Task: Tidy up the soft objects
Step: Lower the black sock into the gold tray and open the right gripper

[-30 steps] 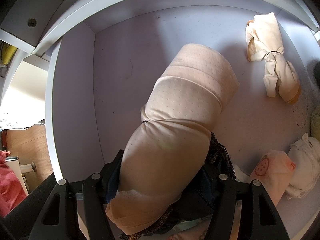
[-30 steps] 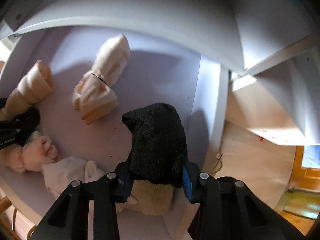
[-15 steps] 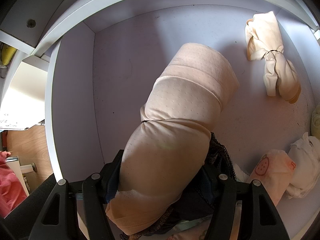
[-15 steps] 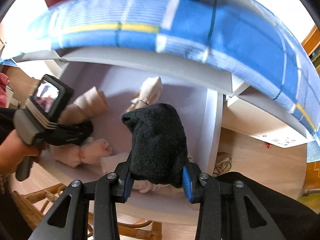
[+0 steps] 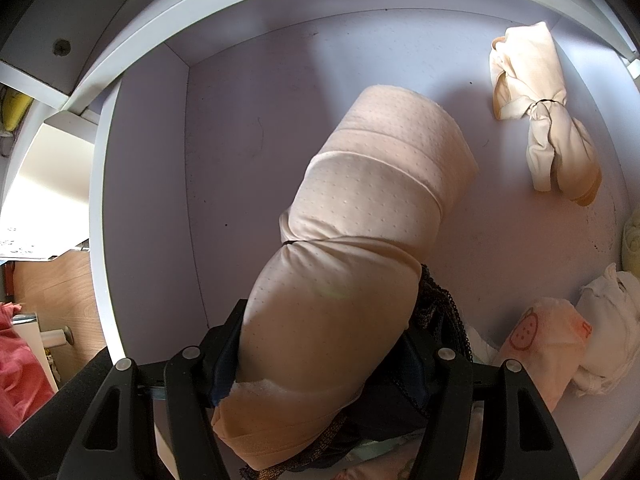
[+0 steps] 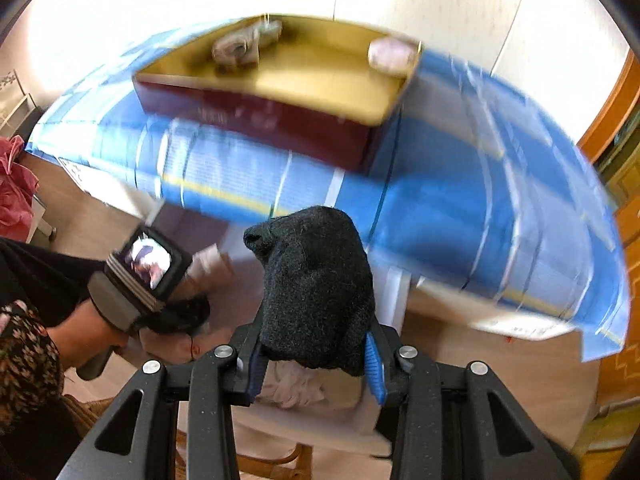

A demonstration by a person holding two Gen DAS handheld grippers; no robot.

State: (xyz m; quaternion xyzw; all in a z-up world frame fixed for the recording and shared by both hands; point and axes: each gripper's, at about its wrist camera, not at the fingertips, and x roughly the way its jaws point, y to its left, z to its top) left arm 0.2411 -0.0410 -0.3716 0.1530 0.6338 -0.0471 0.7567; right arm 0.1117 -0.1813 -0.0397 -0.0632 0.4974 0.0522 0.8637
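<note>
The left gripper (image 5: 320, 360) is clamped on a beige rolled cloth bundle (image 5: 360, 240) that lies in the white drawer (image 5: 148, 200), with a cream tied bundle (image 5: 540, 120) at two o'clock. The right gripper (image 6: 316, 364) pinches a black sock ball (image 6: 316, 292) below a blurred blue striped tablecloth (image 6: 440, 200), where a red-sided box (image 6: 280, 92), at twelve o'clock, holds what may be more rolled cloths.

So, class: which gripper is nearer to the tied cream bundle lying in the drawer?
Left. The left gripper is down inside the drawer with the tied cream bundle; the right gripper is raised outside it.
</note>
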